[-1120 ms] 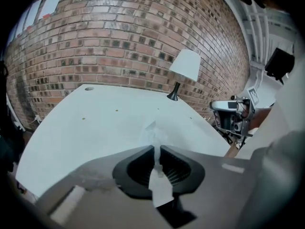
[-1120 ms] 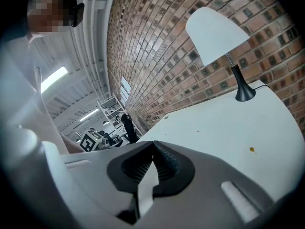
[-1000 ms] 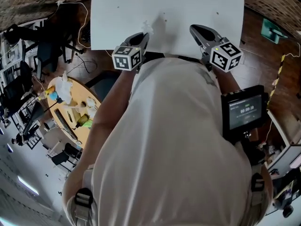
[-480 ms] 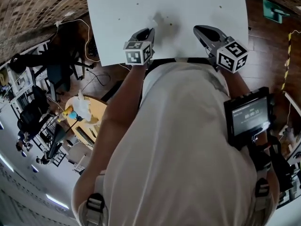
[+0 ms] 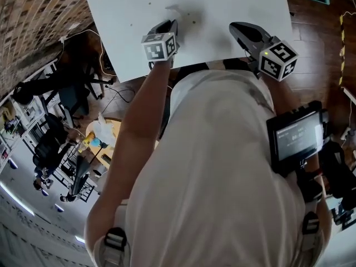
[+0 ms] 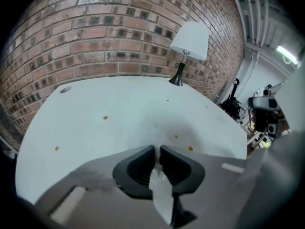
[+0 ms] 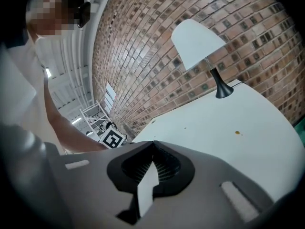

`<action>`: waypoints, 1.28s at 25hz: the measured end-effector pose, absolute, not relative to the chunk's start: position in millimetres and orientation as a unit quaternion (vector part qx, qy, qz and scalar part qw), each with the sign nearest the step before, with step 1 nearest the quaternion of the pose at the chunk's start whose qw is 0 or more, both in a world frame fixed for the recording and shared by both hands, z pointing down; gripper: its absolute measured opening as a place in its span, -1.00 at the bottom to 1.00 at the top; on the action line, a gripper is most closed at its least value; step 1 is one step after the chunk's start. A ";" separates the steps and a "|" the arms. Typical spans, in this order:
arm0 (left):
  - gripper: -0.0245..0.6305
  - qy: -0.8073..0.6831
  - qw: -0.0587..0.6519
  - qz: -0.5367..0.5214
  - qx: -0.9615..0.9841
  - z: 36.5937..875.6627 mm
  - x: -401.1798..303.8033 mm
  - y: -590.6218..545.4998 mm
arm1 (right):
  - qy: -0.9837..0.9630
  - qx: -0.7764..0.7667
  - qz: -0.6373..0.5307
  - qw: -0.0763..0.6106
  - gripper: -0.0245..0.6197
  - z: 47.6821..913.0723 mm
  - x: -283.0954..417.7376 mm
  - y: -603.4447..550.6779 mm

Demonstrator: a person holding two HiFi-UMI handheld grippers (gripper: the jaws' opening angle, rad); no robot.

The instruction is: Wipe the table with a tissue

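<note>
The left gripper [image 5: 169, 24] has slid leftward over the white table [image 5: 245, 4], dragging the tissue [image 5: 176, 10] clamped in its jaws, so the wiping looks under way. The right gripper [image 5: 236, 28] hovers closed on nothing. The tissue is a small crumpled white wad on the tabletop, with brown specks [image 6: 176, 137] just to its right.

Table [image 5: 133, 21]: is lying ahead of the person. Lamp [image 6: 189, 41]: is standing at its far edge (brick wall [image 6: 105, 32] just behind). Tissue [image 5: 176, 10]: is lying on the table, at the tip of the left gripper [image 5: 169, 24]. Right gripper [image 5: 237, 28]: is hovering to the right, over the near edge.
</note>
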State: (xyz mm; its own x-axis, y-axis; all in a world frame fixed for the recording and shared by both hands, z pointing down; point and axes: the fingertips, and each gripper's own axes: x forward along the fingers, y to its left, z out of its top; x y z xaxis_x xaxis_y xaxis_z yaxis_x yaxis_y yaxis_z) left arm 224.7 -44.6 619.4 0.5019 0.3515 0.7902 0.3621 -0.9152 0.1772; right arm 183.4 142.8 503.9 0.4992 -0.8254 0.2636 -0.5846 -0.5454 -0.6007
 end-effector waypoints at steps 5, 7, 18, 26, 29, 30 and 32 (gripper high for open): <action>-0.80 -0.196 0.024 -0.466 -0.862 619.4 230.9 -40.5 | 0.405 -0.844 -0.268 0.229 -0.90 499.4 180.1 161.4; -0.80 -0.192 0.023 -0.468 -0.862 616.2 231.9 -37.5 | 0.399 -0.847 -0.265 0.231 -0.90 496.7 177.2 170.1; -0.81 -0.269 0.103 -0.469 -0.835 630.4 235.4 -4.6 | 0.375 -0.855 -0.262 0.244 -0.90 499.7 176.0 183.0; -0.82 -0.340 0.202 -0.472 -0.787 633.2 234.7 3.0 | 0.373 -0.857 -0.258 0.245 -0.90 495.8 179.6 185.2; -0.83 -0.363 0.214 -0.473 -0.774 633.8 231.5 8.3 | 0.372 -0.857 -0.258 0.245 -0.90 496.4 178.3 187.0; -0.83 -0.373 0.220 -0.473 -0.767 634.1 228.9 10.6 | 0.372 -0.857 -0.258 0.246 -0.90 496.7 177.6 187.8; -0.83 -0.391 0.229 -0.475 -0.754 635.0 222.2 14.2 | 0.372 -0.857 -0.258 0.247 -0.90 497.2 176.5 188.7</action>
